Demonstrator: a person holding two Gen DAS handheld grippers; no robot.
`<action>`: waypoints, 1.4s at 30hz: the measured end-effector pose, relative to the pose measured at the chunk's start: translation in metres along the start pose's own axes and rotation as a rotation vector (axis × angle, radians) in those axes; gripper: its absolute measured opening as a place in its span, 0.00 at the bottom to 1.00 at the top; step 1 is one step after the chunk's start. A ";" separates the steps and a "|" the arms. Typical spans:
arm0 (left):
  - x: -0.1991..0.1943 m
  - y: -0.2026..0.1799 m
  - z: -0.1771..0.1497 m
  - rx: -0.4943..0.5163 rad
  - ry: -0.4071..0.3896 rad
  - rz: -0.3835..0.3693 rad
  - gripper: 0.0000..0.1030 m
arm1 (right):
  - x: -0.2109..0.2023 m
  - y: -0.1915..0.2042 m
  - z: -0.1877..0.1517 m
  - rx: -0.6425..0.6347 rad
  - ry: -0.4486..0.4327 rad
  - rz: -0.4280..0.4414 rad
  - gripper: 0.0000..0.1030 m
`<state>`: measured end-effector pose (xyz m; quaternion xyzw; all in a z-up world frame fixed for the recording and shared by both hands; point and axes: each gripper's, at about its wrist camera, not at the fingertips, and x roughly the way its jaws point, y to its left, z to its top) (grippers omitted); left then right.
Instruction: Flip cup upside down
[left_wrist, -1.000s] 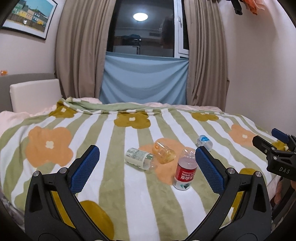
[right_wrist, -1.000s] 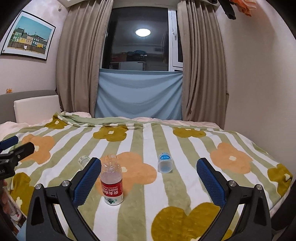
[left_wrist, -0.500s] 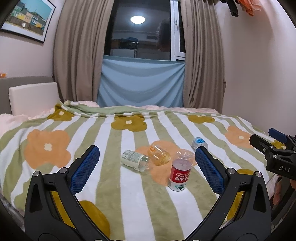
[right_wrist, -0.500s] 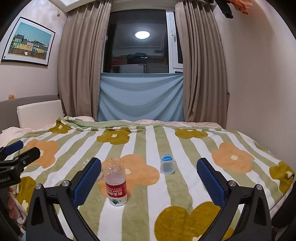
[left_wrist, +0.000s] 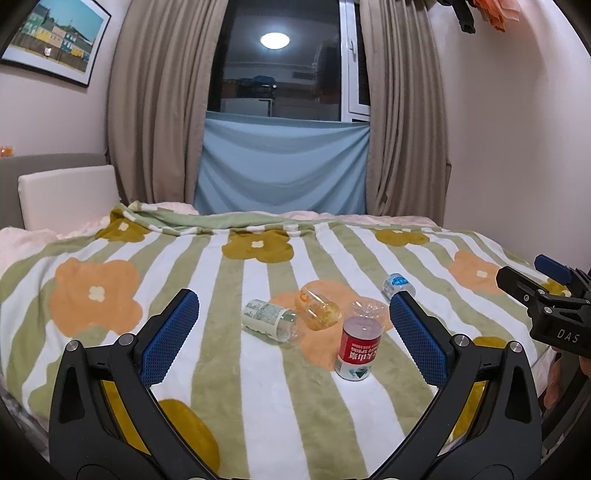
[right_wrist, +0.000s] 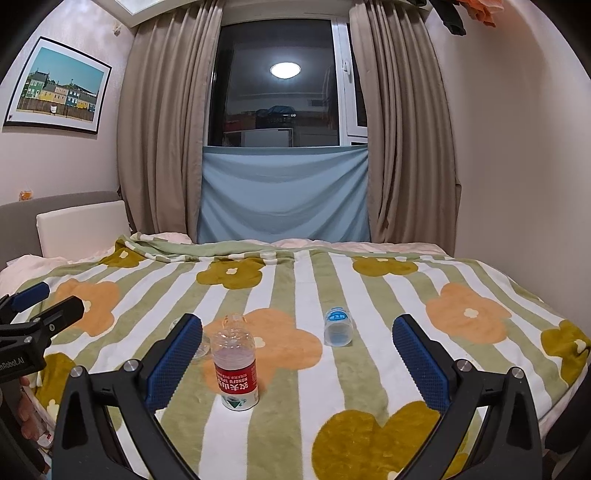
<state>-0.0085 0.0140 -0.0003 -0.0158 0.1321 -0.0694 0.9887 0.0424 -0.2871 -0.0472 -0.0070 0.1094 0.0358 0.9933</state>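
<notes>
From the left wrist, the left tool gapes wide and empty over the bed; between its fingers the red-labelled cup stands bottom-up, with a green-labelled bottle and an orange bottle lying beyond, things the other view scarcely shows. From the right wrist, the right tool is likewise wide and empty, the red-labelled cup just inside its left finger and a blue-capped bottle ahead.

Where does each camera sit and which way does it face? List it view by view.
Left wrist: on the left gripper, facing across the bed toward the window; the right gripper shows at right.
Right wrist: on the right gripper, facing likewise; the left gripper shows at left.
Shared: the red-labelled bottle and blue-labelled bottle.
</notes>
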 end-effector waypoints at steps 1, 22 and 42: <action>-0.001 0.000 0.000 -0.002 -0.001 -0.001 1.00 | 0.000 0.000 0.000 -0.001 0.000 0.000 1.00; -0.001 0.001 0.003 0.002 -0.018 0.015 1.00 | 0.003 0.009 0.003 -0.003 0.003 0.012 1.00; -0.012 -0.002 0.006 0.049 -0.117 0.060 1.00 | 0.004 0.010 0.001 -0.002 0.000 0.014 1.00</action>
